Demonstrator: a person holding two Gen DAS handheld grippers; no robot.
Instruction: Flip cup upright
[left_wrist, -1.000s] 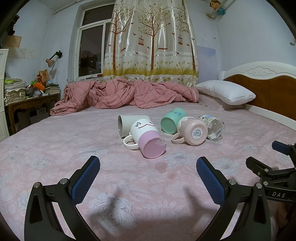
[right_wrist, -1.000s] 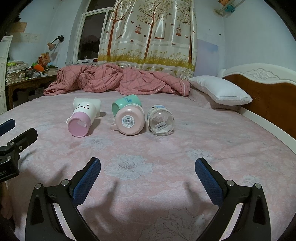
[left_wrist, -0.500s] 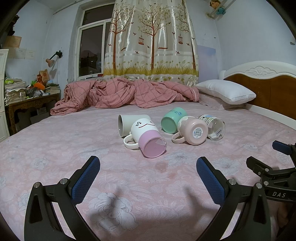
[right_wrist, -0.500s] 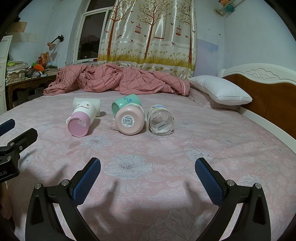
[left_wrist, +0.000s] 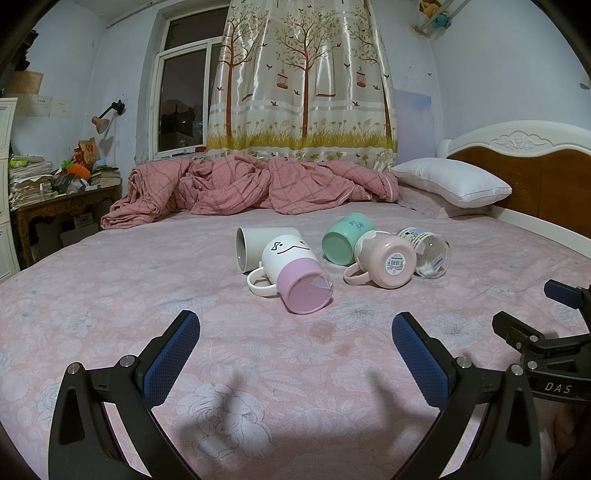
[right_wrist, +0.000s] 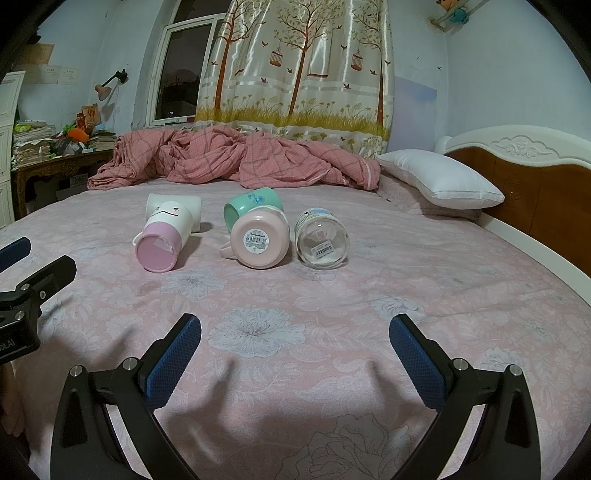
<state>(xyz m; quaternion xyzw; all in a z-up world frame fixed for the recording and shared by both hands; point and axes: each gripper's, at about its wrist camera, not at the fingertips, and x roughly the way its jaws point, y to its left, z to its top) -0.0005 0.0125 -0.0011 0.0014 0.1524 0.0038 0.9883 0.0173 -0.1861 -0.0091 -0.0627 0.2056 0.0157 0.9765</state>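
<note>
Lying tipped on the bed (left_wrist: 110, 295): 5 cups, pink-based mug (left_wrist: 295, 275) nearest; left hand-held gripper (left_wrist: 295, 334) and right hand-held gripper (right_wrist: 295, 332) spread wide, empty, ready to reach

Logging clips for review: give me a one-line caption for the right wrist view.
Open right gripper hovers over a pink bed, facing five cups lying on their sides, the glass cup rightmost.

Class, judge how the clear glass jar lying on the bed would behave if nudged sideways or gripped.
The clear glass jar lies on its round side, so it would probably roll, though the soft bed may slow it. Smooth glass looks slippery and fragile. The pink mug beside it may block leftward rolling.
</note>
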